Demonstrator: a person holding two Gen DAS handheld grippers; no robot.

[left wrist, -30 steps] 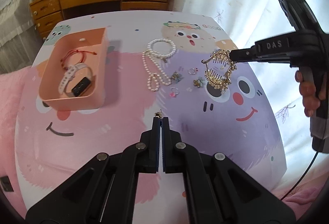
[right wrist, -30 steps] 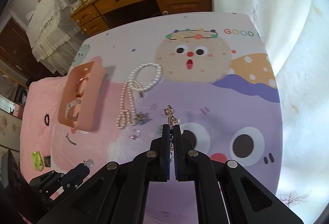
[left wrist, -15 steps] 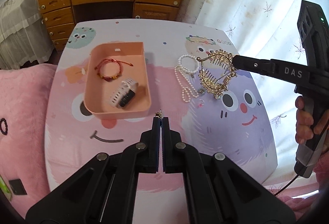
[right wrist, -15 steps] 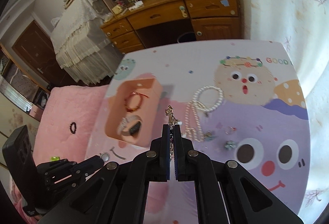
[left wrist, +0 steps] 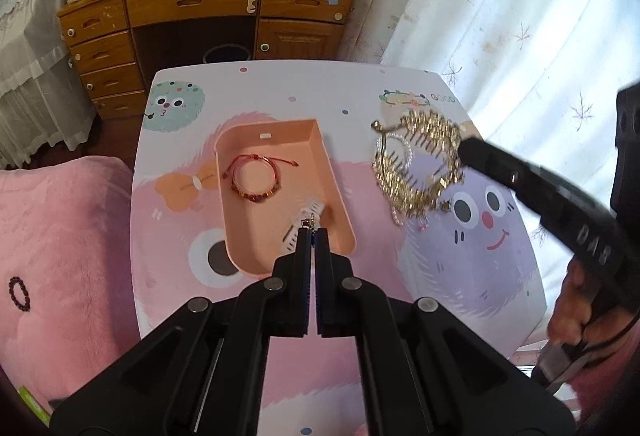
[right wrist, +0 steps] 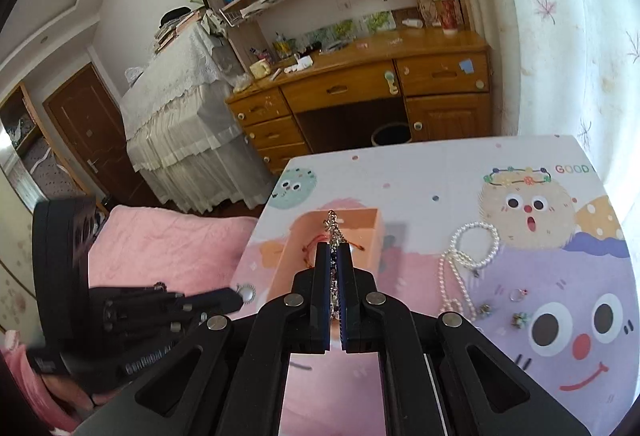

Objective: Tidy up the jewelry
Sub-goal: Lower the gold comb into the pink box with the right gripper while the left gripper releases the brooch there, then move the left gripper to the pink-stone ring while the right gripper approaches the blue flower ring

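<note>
With the right gripper [right wrist: 335,248] fingers pinching the gold hair comb [left wrist: 420,164] in the air right of the peach tray [left wrist: 338,192], carry it left over the tray and lower before releasing, keeping clear of the left gripper [left wrist: 311,232], which pinches a small charm [left wrist: 308,223].

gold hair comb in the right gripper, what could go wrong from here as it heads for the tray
The gold hair comb is pinched only at one edge by the right gripper, so its dangling fringe could swing and slip free short of the pink tray. It hangs above the pearl necklace, which its teeth might snag. The left gripper, shut on a small ring, is aimed at the same tray, so the two may crowd each other.
</note>
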